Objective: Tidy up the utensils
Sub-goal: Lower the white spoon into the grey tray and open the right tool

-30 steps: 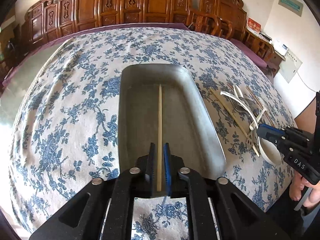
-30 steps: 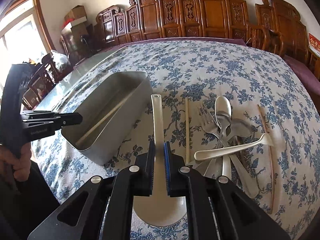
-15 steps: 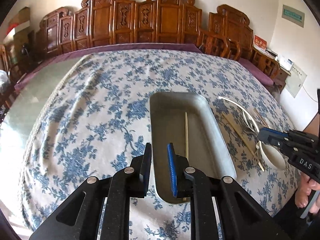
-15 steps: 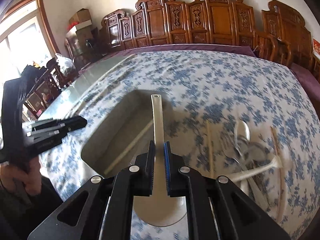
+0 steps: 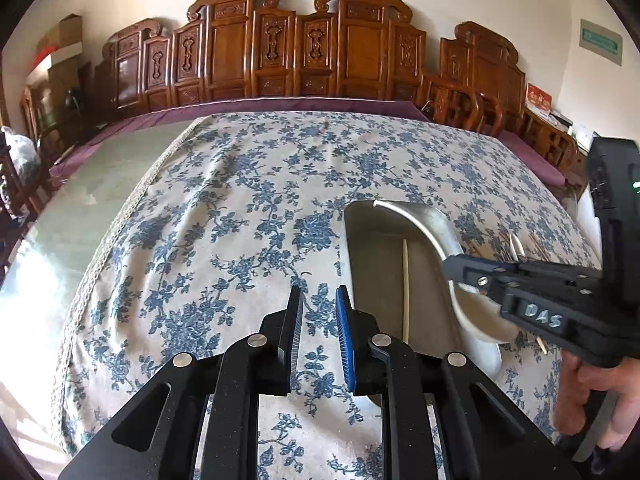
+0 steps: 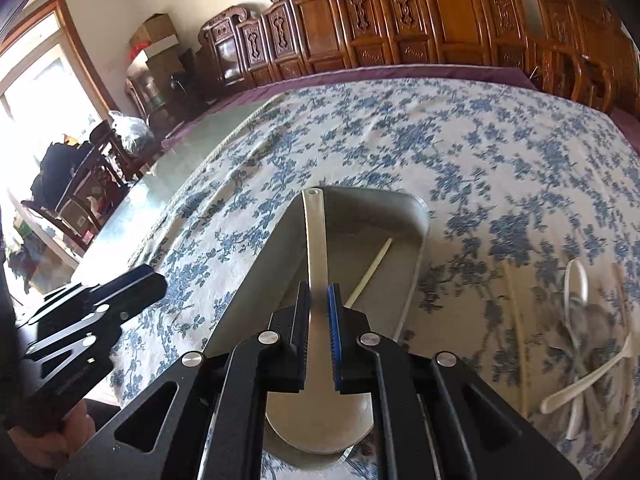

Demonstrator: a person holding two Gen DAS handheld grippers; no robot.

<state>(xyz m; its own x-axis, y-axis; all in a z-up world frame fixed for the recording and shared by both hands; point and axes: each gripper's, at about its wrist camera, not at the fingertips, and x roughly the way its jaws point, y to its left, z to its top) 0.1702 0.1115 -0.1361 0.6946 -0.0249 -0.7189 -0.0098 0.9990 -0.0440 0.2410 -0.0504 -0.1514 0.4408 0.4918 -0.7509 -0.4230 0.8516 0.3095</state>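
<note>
Right tongs (image 6: 319, 300) clamped on the handle of a white ladle (image 6: 315, 236), handle tip pointing far, broad bowl hanging at the near end. Held over a metal tray (image 6: 416, 216) on the tabletop (image 6: 480, 152), which wears a blue-flowered cloth. One chopstick (image 6: 370, 272) lying inside the tray, slanted in the right wrist view, just right of the ladle handle.

Left tongs (image 5: 319, 322) empty, jaws having just been opening, now a narrow gap with only cloth showing between them; hovering over bare cloth just left of the tray (image 5: 352, 248). From this side, the right tongs (image 5: 456, 266) reaching across the tray's right rim, the ladle bowl (image 5: 480, 312) beneath them covering part of the tray's near right corner. A hand (image 5: 596, 396) gripping the handle at the lower right.

Right of the tray, a loose pile of remaining utensils (image 6: 576, 320) on the cloth: another white spoon (image 6: 592, 376), metal cutlery, blurred, and a pale chopstick (image 6: 520, 320) between pile and tray.

Along the far edge, a row of carved wooden chairs (image 5: 304, 52). At far left, a window (image 6: 40, 92), cardboard boxes (image 6: 156, 32) and clutter, well apart from the work.
</note>
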